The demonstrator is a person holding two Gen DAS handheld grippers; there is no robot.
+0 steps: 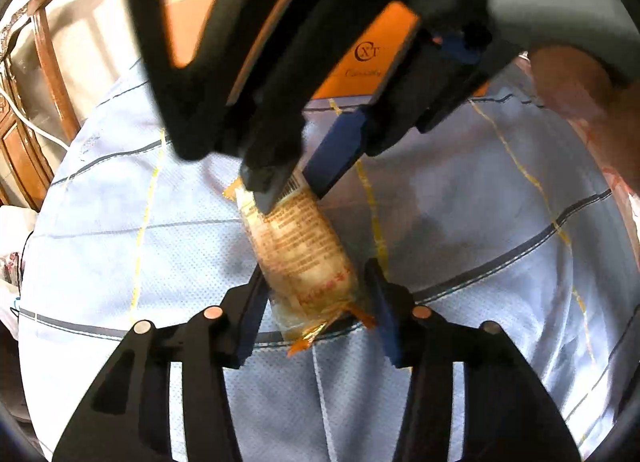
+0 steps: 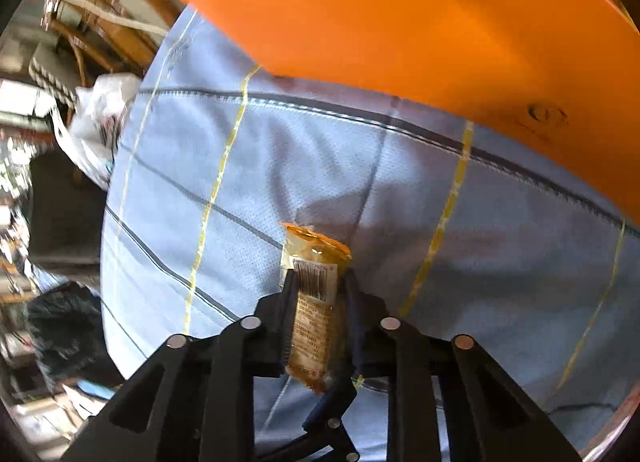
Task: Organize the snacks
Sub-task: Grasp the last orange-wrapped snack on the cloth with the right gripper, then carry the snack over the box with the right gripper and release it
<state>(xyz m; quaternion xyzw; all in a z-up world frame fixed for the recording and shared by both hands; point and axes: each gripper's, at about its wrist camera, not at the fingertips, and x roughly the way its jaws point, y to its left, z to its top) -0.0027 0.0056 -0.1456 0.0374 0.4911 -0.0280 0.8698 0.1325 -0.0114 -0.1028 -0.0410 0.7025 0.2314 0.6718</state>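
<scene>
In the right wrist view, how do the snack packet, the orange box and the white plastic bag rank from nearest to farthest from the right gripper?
1. Snack packet: between the fingers of the right gripper.
2. Orange box: above, across the blue tablecloth.
3. White plastic bag: far left, past the cloth's edge.

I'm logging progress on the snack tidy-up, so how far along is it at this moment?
Nothing visibly put away yet: the inside of the orange box is not in view. In hand: one wrapped snack bar, gripped at its barcode end by the right gripper, while the left gripper brackets its other end with its fingers apart. Left: getting the bar to the box beyond it on the blue tablecloth.
</scene>
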